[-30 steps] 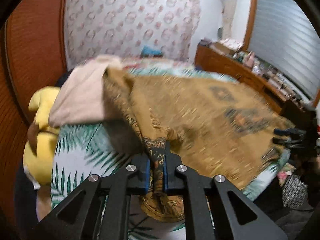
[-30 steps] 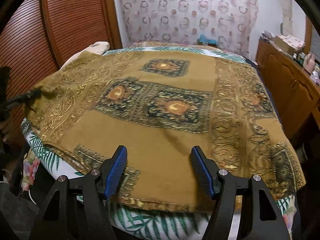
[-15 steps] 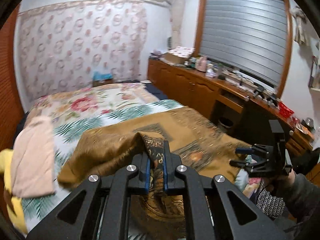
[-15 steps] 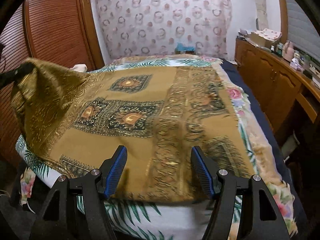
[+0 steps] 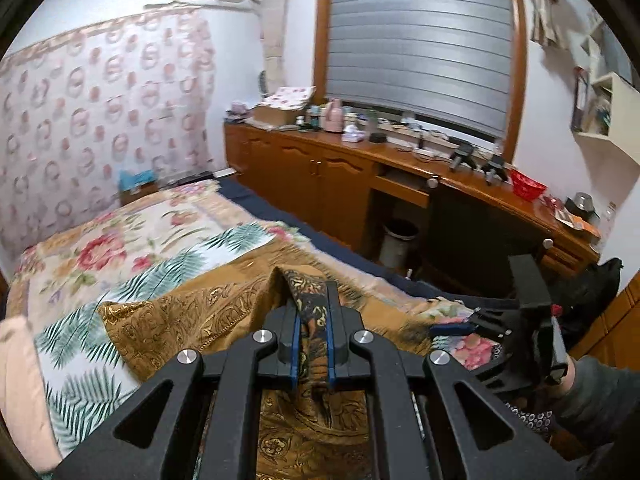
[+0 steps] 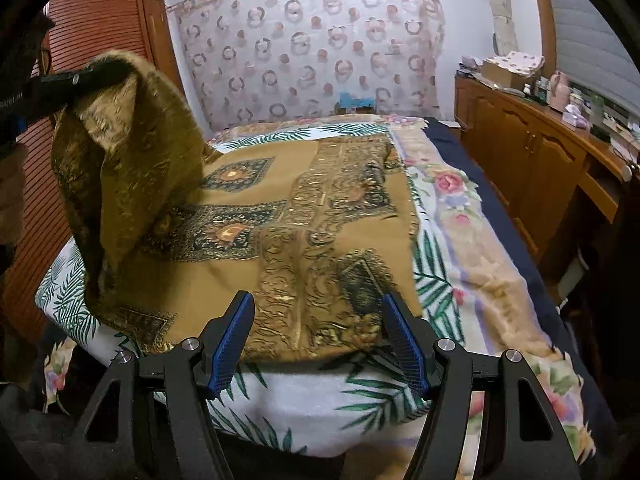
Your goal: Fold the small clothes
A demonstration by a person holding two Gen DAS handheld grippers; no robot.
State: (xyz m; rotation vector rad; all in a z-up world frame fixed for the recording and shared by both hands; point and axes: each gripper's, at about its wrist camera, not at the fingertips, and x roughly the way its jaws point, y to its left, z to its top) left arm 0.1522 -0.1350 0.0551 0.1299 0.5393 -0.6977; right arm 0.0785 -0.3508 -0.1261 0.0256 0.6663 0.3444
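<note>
A mustard-gold patterned cloth (image 6: 304,216) lies spread on the bed. My left gripper (image 5: 313,312) is shut on one corner of the cloth (image 5: 188,316) and holds it lifted high; in the right wrist view the raised corner hangs at the upper left (image 6: 132,148) under the left gripper (image 6: 76,78). My right gripper (image 6: 318,320) is open and empty, its blue pads either side of the cloth's near edge at the foot of the bed. It also shows in the left wrist view (image 5: 480,326).
The bed (image 6: 460,240) has a floral and palm-leaf cover. A wooden cabinet counter (image 5: 400,160) with clutter runs along the right wall. A slatted wooden wardrobe (image 6: 92,20) stands on the left. A pink folded cloth (image 5: 20,380) lies on the bed's left side.
My left gripper has lifted the cloth's corner and swung it up and rightward over the bed. The cloth has slid left under the right gripper, which stays open.
</note>
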